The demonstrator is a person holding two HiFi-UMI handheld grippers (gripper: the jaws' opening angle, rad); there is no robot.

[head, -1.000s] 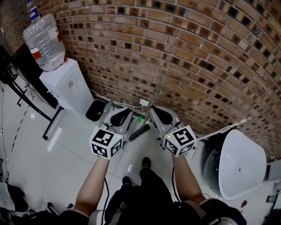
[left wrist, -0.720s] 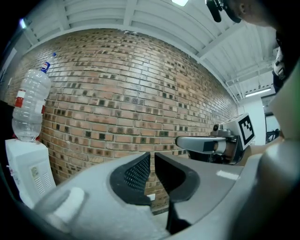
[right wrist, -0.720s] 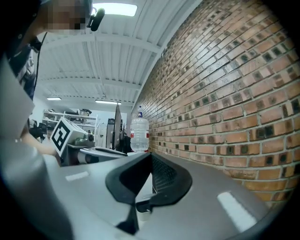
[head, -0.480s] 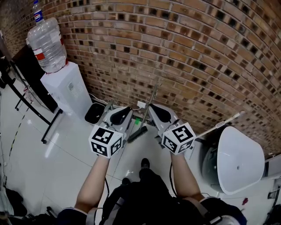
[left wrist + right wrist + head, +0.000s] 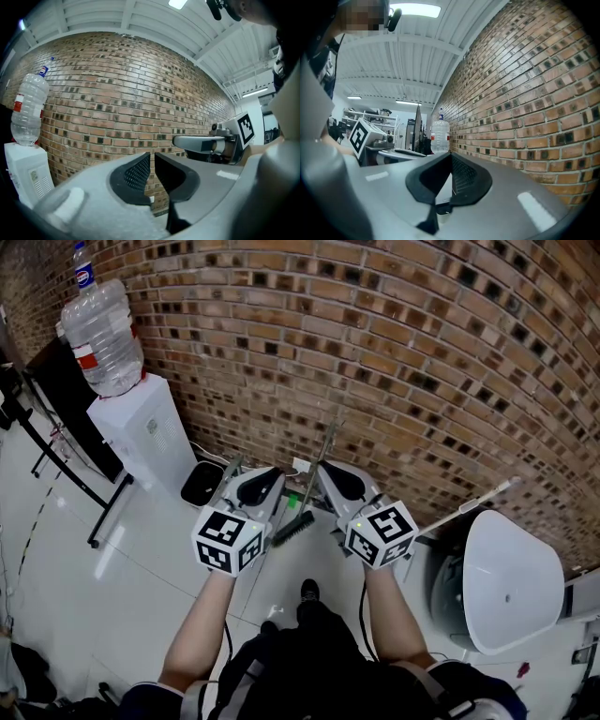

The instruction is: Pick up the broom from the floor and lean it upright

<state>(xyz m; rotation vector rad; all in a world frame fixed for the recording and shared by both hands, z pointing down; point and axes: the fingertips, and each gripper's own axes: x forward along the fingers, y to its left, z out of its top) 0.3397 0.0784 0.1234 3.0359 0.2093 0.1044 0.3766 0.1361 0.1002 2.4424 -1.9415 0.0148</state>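
The broom point(image 5: 323, 454) leans against the brick wall point(image 5: 394, 362), its thin handle running up the bricks and its dark brush head point(image 5: 293, 526) down at the floor. It stands between my two grippers, and neither touches it. My left gripper point(image 5: 246, 472) is left of the handle and points level at the wall. Its jaws are together but for a thin slit and hold nothing point(image 5: 152, 159). On the other side of the handle my right gripper point(image 5: 326, 468) is shut and empty point(image 5: 451, 161). Neither gripper view shows the broom.
A white water dispenser point(image 5: 141, 432) with a clear bottle point(image 5: 101, 334) stands at the left by the wall, with a black bin point(image 5: 199, 482) beside it. A large white rounded object point(image 5: 511, 582) and a white pole point(image 5: 469, 512) are at the right. Black stand legs point(image 5: 70, 474) cross the floor at the left.
Both grippers have lifted slightly in front of the wall over the second. The broom has stayed leaning on the bricks. Both jaws look unchanged.
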